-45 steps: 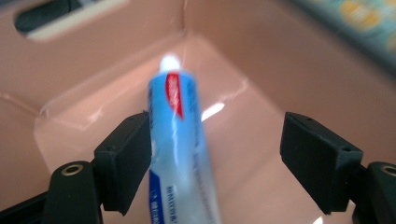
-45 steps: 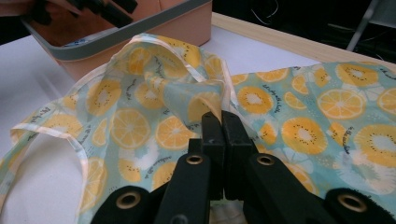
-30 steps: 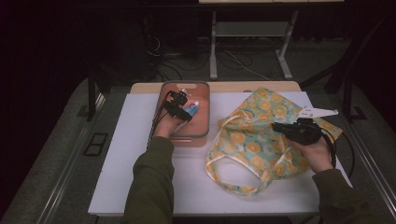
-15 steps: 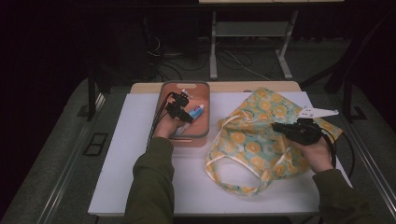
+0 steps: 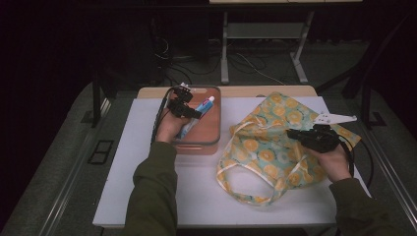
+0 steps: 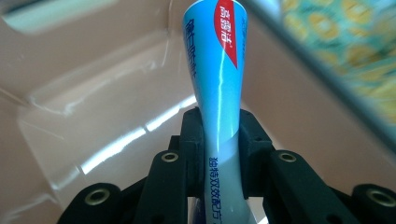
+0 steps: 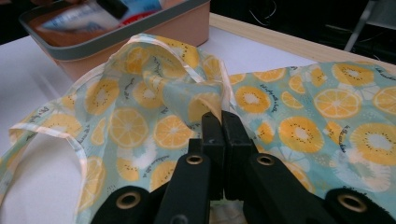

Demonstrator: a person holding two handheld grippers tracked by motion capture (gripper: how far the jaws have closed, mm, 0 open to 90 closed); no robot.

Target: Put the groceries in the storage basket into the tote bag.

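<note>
A blue and white toothpaste tube (image 5: 200,110) with a red end is held over the pink bin (image 5: 196,147) at the table's back left. My left gripper (image 5: 193,113) is shut on the tube (image 6: 217,70), its jaws pinching the flattened lower part inside the bin (image 6: 93,93). A light blue cloth bag (image 5: 268,147) printed with orange slices lies to the right of the bin. My right gripper (image 5: 295,134) is shut on a raised fold of the bag's (image 7: 140,121) fabric near its opening, the right gripper's (image 7: 219,123) jaws pressed together on it.
The white board (image 5: 147,196) covers the table, with bare room in front of the bin and bag. The bag's handles (image 5: 241,194) loop toward the front edge. Table legs and cables (image 5: 246,64) stand on the dark floor beyond.
My left gripper has lifted a little and shifted back with the toothpaste tube, which now tilts up over the bin. The right gripper holds its place on the bag.
</note>
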